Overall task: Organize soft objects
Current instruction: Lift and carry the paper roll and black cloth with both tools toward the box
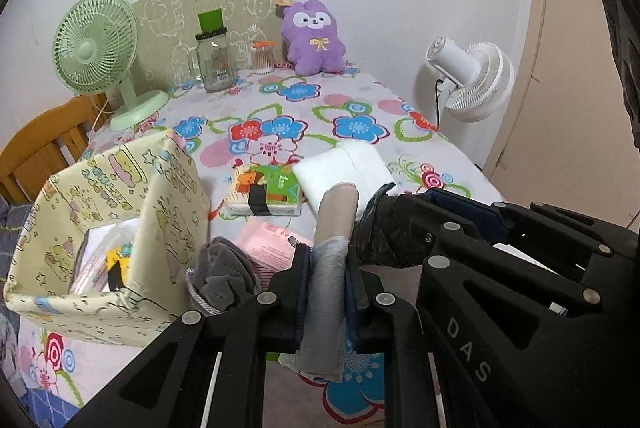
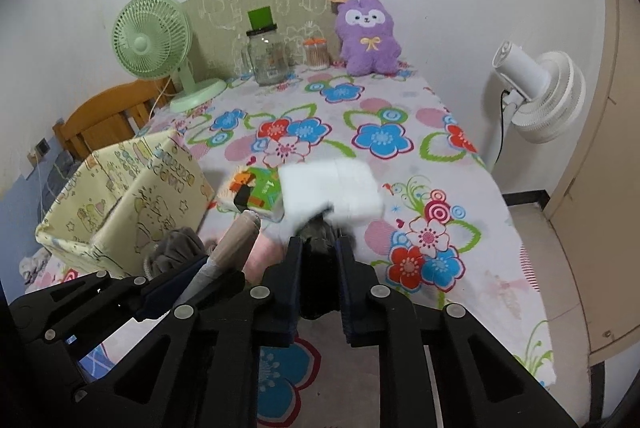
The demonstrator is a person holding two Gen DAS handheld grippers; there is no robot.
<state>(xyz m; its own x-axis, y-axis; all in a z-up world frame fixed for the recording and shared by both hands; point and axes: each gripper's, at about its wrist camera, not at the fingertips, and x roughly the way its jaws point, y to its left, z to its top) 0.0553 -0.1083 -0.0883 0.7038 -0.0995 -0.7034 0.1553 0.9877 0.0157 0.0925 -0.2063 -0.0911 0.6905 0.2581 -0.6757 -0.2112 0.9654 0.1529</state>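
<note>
Storage box point(image 1: 168, 212): pale yellow fabric with cartoon prints, open top, on the left of the flowered tablecloth point(image 1: 360, 96); papers and packets show inside.
Grey cloth point(image 1: 224, 276): a crumpled bundle with a cord, just beside the box's right wall.
Pink packet point(image 1: 268, 244): flat on the cloth, partly hidden behind the left gripper.
Left gripper point(image 1: 328, 264): fingers closed on a roll point(image 1: 334, 228) of thin grey plastic wound on a beige tube, standing nearly upright above the table's near edge.
Tissue pack point(image 1: 264, 192): green and orange wrapper with a black band, lying mid-table.
White pack point(image 1: 344, 168): soft, squarish, touching the tissue pack's right side.
Right gripper point(image 2: 318, 260): fingers closed on a black crinkled bag point(image 2: 316, 228), held just beside the roll, in front of the white pack.
Plush toy point(image 1: 312, 36): purple, upright at the far edge against the wall.
</note>
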